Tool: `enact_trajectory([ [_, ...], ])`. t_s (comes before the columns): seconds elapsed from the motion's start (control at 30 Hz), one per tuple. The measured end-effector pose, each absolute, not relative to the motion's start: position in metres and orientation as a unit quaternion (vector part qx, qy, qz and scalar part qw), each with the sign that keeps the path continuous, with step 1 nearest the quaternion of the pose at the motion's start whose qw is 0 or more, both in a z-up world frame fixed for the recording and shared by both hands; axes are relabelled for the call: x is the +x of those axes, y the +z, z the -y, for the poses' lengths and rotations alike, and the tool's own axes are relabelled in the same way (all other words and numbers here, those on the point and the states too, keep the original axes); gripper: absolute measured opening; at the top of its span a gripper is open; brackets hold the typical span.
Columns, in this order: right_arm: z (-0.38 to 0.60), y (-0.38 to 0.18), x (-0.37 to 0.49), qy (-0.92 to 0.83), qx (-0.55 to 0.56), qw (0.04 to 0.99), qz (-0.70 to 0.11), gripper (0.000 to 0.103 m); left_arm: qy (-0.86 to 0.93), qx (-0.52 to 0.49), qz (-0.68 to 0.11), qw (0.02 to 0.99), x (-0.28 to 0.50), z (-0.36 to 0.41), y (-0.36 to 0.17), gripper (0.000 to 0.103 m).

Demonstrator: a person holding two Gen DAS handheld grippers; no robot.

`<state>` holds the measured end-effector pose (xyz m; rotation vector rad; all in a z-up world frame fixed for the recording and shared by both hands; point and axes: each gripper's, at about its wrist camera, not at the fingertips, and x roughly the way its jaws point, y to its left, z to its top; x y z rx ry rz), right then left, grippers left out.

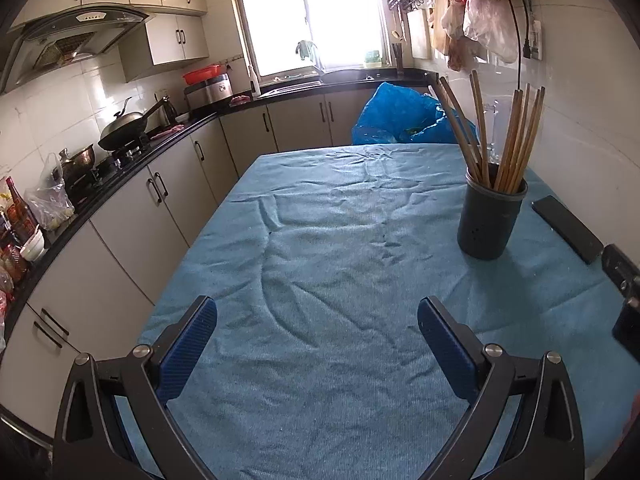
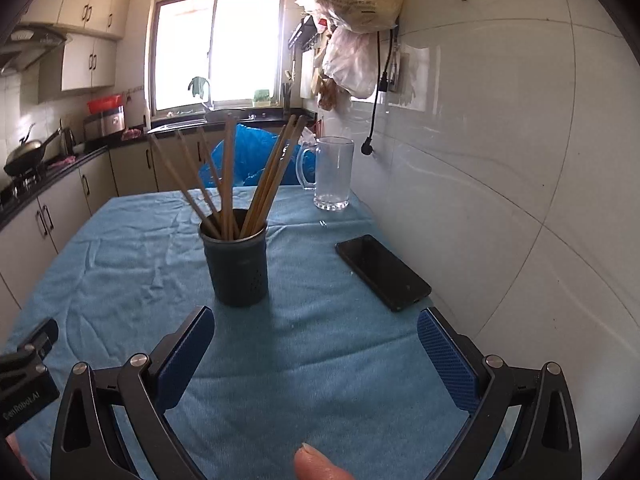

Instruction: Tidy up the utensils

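Note:
A dark cylindrical utensil holder (image 1: 490,218) (image 2: 236,266) stands upright on the blue cloth, with several wooden chopsticks (image 1: 516,140) (image 2: 228,176) fanned out of it. In the left wrist view the holder is far ahead at the right; my left gripper (image 1: 318,316) hovers open over bare cloth with nothing between its fingers. The holder sits just ahead of my right gripper (image 2: 316,326), slightly left of centre; this gripper is open and holds nothing. A fingertip (image 2: 320,464) shows at the bottom edge of the right wrist view.
A black phone (image 2: 382,270) (image 1: 568,228) lies flat right of the holder, near the tiled wall. A glass mug (image 2: 332,172) stands at the table's far right. A blue plastic bag (image 1: 400,116) sits beyond the far edge. Kitchen counter with wok (image 1: 124,128) runs along the left.

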<state>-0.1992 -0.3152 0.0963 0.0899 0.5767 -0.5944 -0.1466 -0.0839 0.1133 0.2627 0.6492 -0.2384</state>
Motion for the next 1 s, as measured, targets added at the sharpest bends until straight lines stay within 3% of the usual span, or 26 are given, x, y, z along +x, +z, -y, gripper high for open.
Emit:
enact_trajectory([
  [1.0, 0.309, 0.066, -0.174, -0.29, 0.04, 0.9, -0.325, 0.103, -0.121, 0.133, -0.354, 0.918, -0.13, 0.091, 0.079, 0.1],
])
